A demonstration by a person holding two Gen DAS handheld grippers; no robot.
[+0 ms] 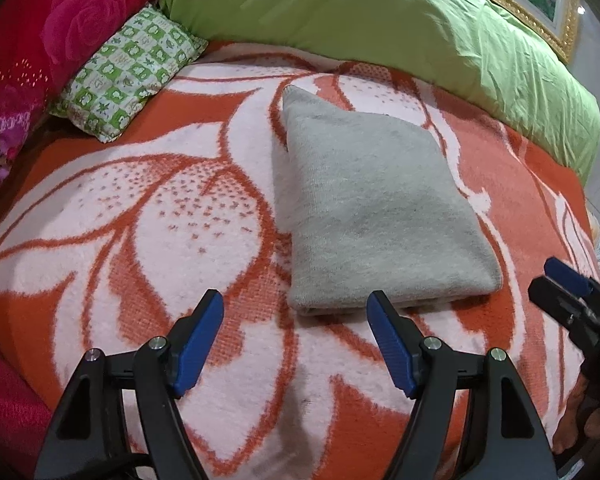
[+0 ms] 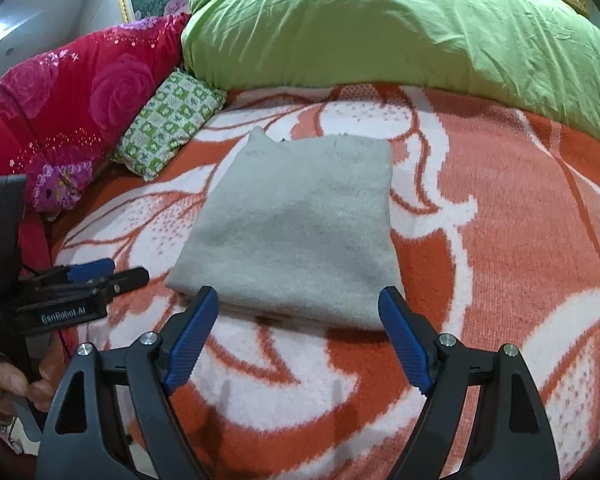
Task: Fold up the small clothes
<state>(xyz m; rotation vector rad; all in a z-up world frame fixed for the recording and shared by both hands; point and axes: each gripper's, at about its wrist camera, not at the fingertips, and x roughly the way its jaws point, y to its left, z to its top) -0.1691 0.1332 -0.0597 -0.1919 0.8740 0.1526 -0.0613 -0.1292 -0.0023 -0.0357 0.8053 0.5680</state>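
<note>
Both tongs, left gripper (image 1: 296, 312) and right gripper (image 2: 298, 308), gape wide, empty, folded grey garment (image 1: 376, 216) just ahead on blanket (image 1: 140, 208)

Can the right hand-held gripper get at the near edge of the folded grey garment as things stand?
Probably yes. The right hand-held gripper is open, right at the folded grey garment, nothing between. The left hand-held gripper sits off to the side.

Folded grey knit garment (image 1: 372, 208) on a bed.
It lies flat as a neat, roughly rectangular bundle of stacked layers, its thick folded edge nearest the cameras, with one small corner poking out at the far left.
</note>
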